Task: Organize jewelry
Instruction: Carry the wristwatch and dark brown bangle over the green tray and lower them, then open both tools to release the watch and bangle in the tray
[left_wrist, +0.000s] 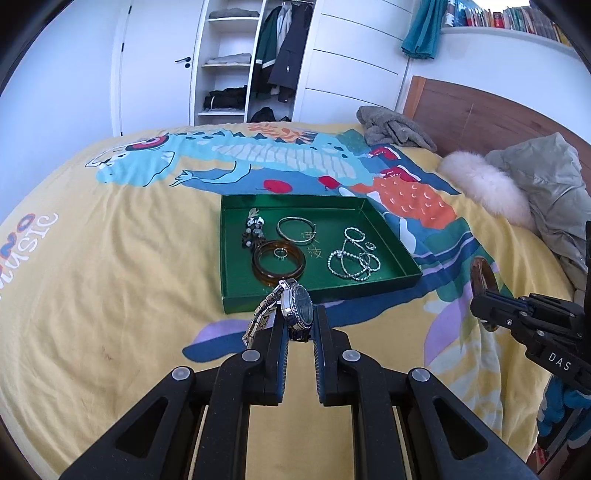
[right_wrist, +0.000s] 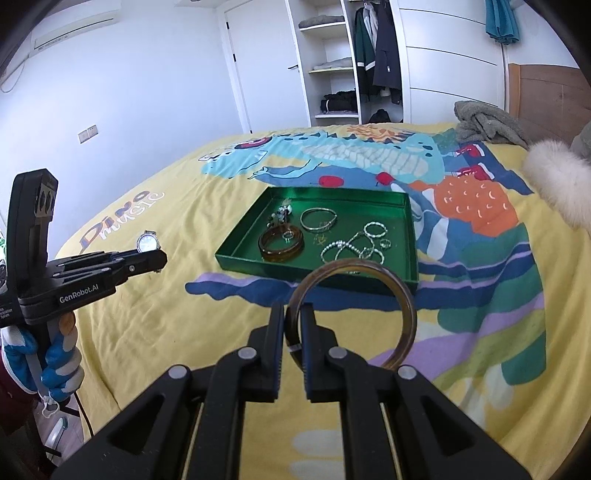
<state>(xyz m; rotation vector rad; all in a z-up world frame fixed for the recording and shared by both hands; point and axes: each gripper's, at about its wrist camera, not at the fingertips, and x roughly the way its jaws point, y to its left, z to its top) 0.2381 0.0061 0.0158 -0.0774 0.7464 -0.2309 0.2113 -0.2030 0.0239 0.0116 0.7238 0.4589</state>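
Black grippers (left_wrist: 300, 325), blue-white gloves (right_wrist: 55, 365)

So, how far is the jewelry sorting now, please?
Mostly done: the green tray already holds a brown bangle, a silver bangle, chains and small rings. In hand: the left gripper is shut on a watch, and the right gripper is shut on another brown bangle. Left: placing both in the tray.

2 wrist fisheyes, each looking forward and down along its own fingers, held near the bed's (left_wrist: 110, 295) near edge; both share the green tray (left_wrist: 321, 291) and wardrobe (right_wrist: 369, 55).
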